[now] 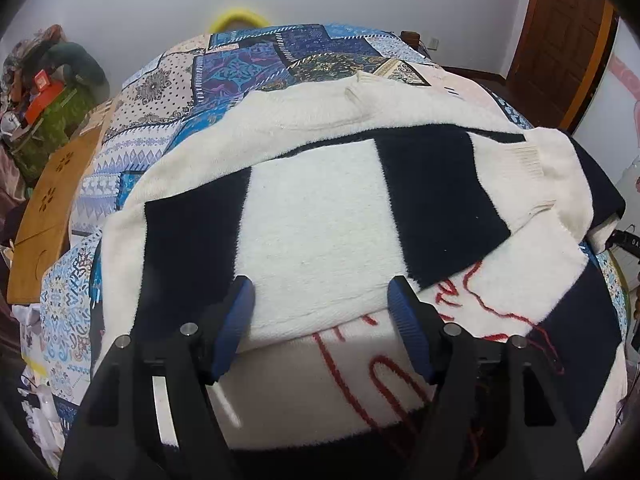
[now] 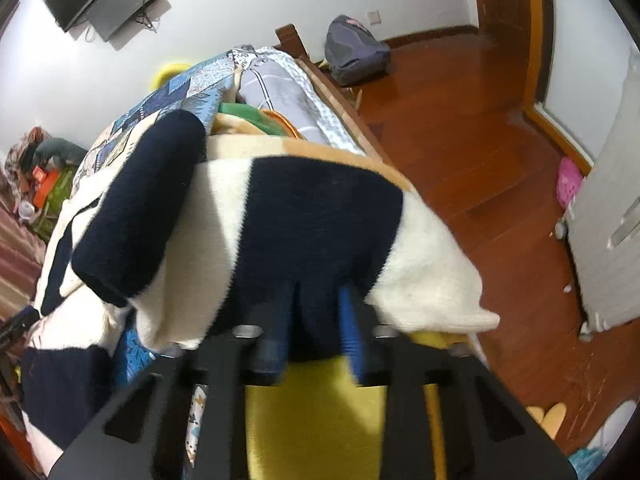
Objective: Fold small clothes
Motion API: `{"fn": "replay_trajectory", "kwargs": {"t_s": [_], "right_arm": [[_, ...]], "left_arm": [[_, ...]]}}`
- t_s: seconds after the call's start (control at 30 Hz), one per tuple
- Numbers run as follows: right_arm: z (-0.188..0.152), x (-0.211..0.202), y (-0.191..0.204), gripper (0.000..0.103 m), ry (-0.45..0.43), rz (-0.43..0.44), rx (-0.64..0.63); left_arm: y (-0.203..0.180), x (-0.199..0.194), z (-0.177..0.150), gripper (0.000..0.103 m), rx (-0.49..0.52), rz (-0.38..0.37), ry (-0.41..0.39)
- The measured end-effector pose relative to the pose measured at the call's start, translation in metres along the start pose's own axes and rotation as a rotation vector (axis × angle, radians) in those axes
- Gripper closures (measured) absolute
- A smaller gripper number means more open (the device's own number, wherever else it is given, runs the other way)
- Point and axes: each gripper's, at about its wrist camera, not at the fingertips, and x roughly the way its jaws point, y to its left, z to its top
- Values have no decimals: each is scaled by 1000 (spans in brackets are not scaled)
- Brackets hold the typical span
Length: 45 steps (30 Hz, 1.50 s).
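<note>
A cream and navy block-patterned knit sweater (image 1: 320, 208) with red yarn lettering lies spread on the bed, one sleeve folded across its front. My left gripper (image 1: 320, 284) hovers just above the sweater's cream middle, its blue pads wide apart and nothing between them. In the right wrist view the same sweater (image 2: 320, 208) drapes over the bed's edge. My right gripper (image 2: 316, 300) is shut on a navy fold of its hem, and the fabric bunches between the blue pads (image 2: 349, 320). The picture there is blurred.
A blue patchwork quilt (image 1: 240, 68) covers the bed. A wooden board (image 1: 52, 200) and piled clutter (image 1: 44, 92) lie to the left. A yellow cloth (image 2: 316, 408) sits below the right gripper. Wooden floor (image 2: 460, 140), a grey backpack (image 2: 354, 48) and a door (image 2: 600, 220) lie to the right.
</note>
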Motion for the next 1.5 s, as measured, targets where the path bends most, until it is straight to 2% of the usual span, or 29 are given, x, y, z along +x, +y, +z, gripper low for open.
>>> {"fn": "replay_trajectory", "kwargs": {"t_s": [0.1,0.2,0.3,0.53,0.67,0.8,0.93,1.07,1.2,1.23,1.37,1.43,1.5], "right_arm": [[5,-10,4,94,-20,-17,-32],[18,-30,15,94,-86,-33,-76],[40,-55,38,94,-160,-8,-123],[79,-109,134,94,-310,121,-302],[88,-114,194,94,-345,220,-398],[77,-95,255,94,-307,304,-505],[47,-56,304,94,-204,373,-594],[18,-16,336,93,-81,416,-650],[-9,9,357,87,33,442,-697],[-13,10,360,83,53,445,-712],[-16,-5,359,74,23,454,-733],[-11,-17,346,65,-18,450,-720],[-3,-25,333,60,-54,424,-703]], "left_arm": [[2,-4,0,34,-3,-10,-7],[6,-13,-1,34,-7,-7,-25],[15,-24,-2,34,-11,6,-52],[40,-51,-8,34,-59,6,-108],[56,-65,-14,34,-81,19,-132],[72,-75,-24,34,-111,16,-144],[84,-80,-34,33,-119,34,-142],[92,-79,-44,33,-125,39,-125],[94,-76,-48,33,-130,43,-112],[94,-75,-48,33,-133,41,-110],[90,-74,-40,33,-131,31,-111],[85,-74,-33,33,-125,20,-115],[74,-74,-22,28,-111,4,-123]]}}
